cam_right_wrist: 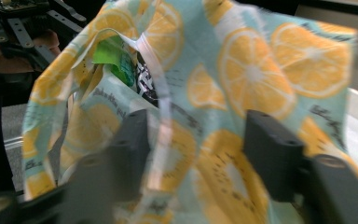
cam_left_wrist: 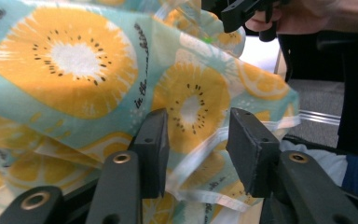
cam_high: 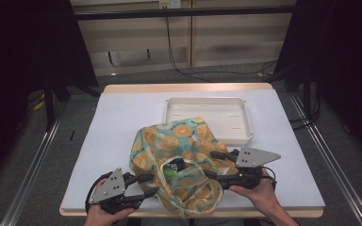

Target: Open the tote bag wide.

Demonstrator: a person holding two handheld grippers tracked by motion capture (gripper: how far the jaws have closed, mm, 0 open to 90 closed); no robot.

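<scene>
**Grippers at the mouth of the citrus-print bag**

Left gripper (cam_high: pixel 152 184) sits at the near-left corner of the table (cam_high: pixel 122 117), held in the person's left hand (cam_high: pixel 104 214), with its jaws pointing right toward the bag (cam_high: pixel 179 155). In the left gripper view the two black jaws stand partly apart; a translucent strip of the bag's edge and a fold of printed fabric lie in the gap, and neither pad presses on them. Right gripper (cam_high: pixel 210 175) sits at the near-right side, held in the right hand (cam_high: pixel 259 193), with its jaws pointing left into the bag's opening. In the right gripper view its jaws also stand apart, with a pale translucent handle loop (cam_right_wrist: pixel 161 93) hanging between them; that view is motion-blurred, so contact with the loop cannot be confirmed, but no clamping is apparent.

The bag is a soft teal fabric bag printed with orange citrus slices. It lies crumpled on the white table surface, near the front edge and between the two grippers. Its far side overlaps the near-left corner of a white rectangular tray (cam_high: pixel 235 117), which stands toward the far side of the table. The bag's mouth faces the person and gapes open. Inside it a green item (cam_right_wrist: pixel 114 58) and a dark printed item (cam_right_wrist: pixel 144 79) are visible; what they are cannot be determined.
</scene>
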